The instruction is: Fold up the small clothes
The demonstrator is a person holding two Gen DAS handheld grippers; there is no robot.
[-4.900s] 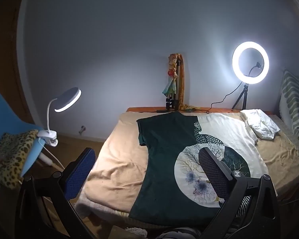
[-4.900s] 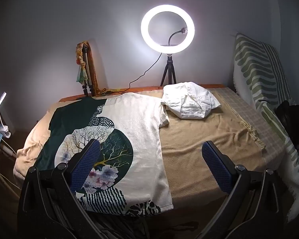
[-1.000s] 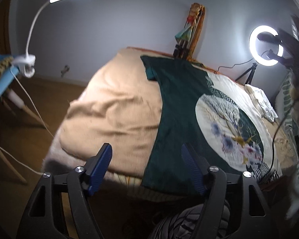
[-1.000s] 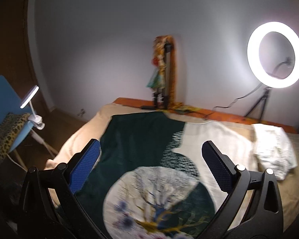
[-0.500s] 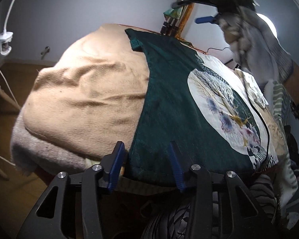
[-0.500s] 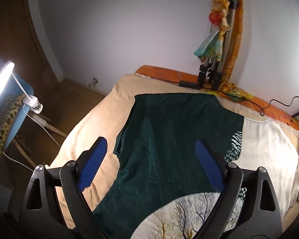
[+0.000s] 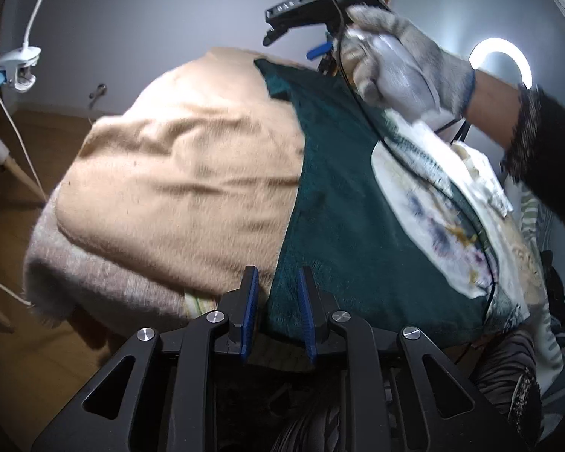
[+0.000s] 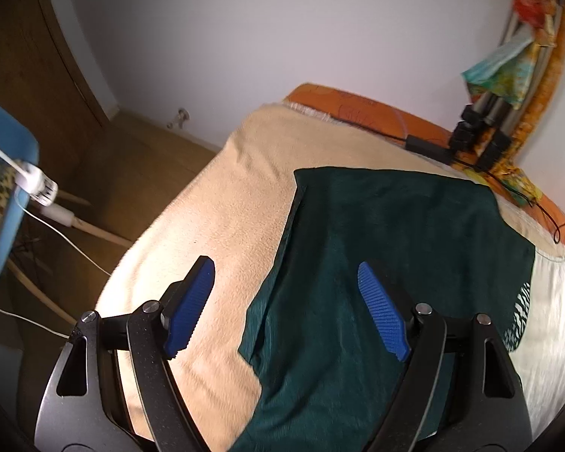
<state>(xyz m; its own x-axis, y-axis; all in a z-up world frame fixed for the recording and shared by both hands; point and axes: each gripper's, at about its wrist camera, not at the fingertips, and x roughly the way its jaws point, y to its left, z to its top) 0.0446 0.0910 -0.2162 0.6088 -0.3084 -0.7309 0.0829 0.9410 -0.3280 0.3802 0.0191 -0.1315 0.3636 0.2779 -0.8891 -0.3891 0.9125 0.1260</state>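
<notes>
Bottom centre of the left view, the left gripper (image 7: 275,301) pinches the hem corner of the 1 T-shirt (image 7: 342,203) spread on the bed (image 7: 177,173). The right gripper (image 8: 286,309) hangs spread wide, empty, above its sleeve. 2 grippers.

Bare tan blanket (image 8: 222,222) is lying open beside the shirt (image 8: 376,248), giving room on that side. At the far edge a tripod (image 8: 486,128) draped in cloth and a black cable (image 8: 546,214) are crowding the shirt's top. A chair (image 8: 11,196) with a clamped lamp (image 7: 19,64) is standing off the bed's side.
</notes>
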